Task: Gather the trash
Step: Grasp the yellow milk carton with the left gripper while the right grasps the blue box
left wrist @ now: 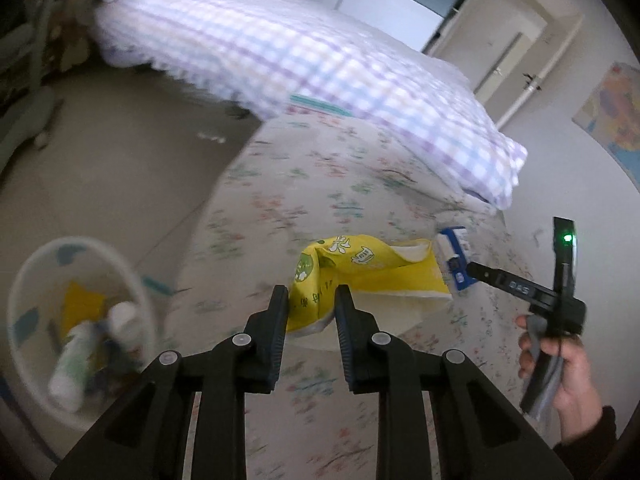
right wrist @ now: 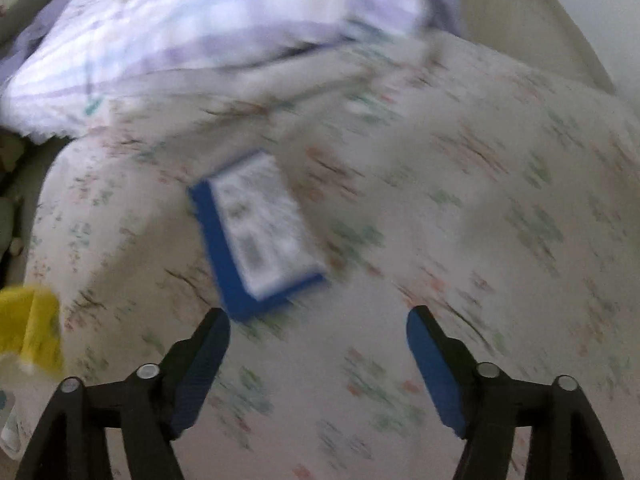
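Note:
A yellow plastic pack [left wrist: 360, 268] with white tissue showing hangs over the floral bed sheet [left wrist: 320, 168]. My left gripper [left wrist: 311, 300] is shut on its near end, with the pads pressing into the crumpled film. A corner of the same pack [right wrist: 32, 320] shows at the left edge of the right wrist view. A flat blue and white box [right wrist: 260, 232] lies on the sheet just ahead and left of my right gripper [right wrist: 318, 320]. That gripper is open and holds nothing. In the left wrist view the box [left wrist: 454, 256] lies beside the right gripper's tip.
A white wastebasket [left wrist: 80, 240] stands on the floor to the left of the bed, with a white bottle [left wrist: 76, 360] and other rubbish inside. A checked quilt [left wrist: 280, 48] lies heaped across the far half of the bed. A hand [left wrist: 568, 372] holds the right gripper's handle.

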`<state>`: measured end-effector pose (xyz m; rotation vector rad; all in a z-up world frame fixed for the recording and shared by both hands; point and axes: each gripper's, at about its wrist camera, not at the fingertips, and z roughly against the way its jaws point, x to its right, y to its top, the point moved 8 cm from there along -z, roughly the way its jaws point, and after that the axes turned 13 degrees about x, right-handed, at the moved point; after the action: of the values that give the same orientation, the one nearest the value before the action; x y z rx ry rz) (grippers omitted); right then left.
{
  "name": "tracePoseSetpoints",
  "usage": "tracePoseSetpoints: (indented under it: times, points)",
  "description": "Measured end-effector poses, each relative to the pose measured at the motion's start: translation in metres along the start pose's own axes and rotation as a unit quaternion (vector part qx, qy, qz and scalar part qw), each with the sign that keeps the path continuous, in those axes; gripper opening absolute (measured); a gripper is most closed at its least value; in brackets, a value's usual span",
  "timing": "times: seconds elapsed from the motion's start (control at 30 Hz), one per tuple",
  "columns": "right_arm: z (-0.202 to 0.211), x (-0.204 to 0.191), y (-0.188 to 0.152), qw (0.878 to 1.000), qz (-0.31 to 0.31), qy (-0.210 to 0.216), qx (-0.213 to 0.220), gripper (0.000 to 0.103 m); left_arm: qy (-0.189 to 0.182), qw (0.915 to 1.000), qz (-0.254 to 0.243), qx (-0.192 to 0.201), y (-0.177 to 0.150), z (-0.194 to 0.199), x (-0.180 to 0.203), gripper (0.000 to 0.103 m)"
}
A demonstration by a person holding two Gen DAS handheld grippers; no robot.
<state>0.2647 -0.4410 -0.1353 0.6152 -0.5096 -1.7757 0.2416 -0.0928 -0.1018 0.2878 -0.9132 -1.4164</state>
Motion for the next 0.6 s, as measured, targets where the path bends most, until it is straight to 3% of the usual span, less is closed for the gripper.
tracePoseSetpoints:
  times: [0.1,0.33,0.43,0.47,0.5,0.6]
  points:
    - [-0.016,-0.022,0.005,0.999,0.031,0.014,0.003,0.079,0.009,0.9997,0.021,0.010,0.000,0.019,-0.024,0.025]
    - [-0.054,-0.034,-0.005,0.996,0.081,-0.030,-0.014,0.079,0.021,0.9970,0.066,0.033,0.000,0.055,-0.072,0.025]
    - [-0.059,-0.038,-0.005,0.995,0.094,-0.036,-0.004,0.078,0.024,0.9957,0.077,0.044,0.003,0.067,-0.086,0.019]
    - [-0.060,-0.040,-0.005,0.995,0.098,-0.035,0.000,0.076,0.025,0.9954,0.079,0.049,0.005,0.072,-0.091,0.005]
    - [-0.060,-0.041,-0.005,0.995,0.099,-0.034,0.002,0.067,0.027,0.9954,0.076,0.052,0.006,0.076,-0.095,0.000]
    - [-0.056,-0.044,-0.009,0.994,0.101,-0.042,-0.006,0.066,0.034,0.9953,0.068,0.059,0.009,0.086,-0.109,0.000]
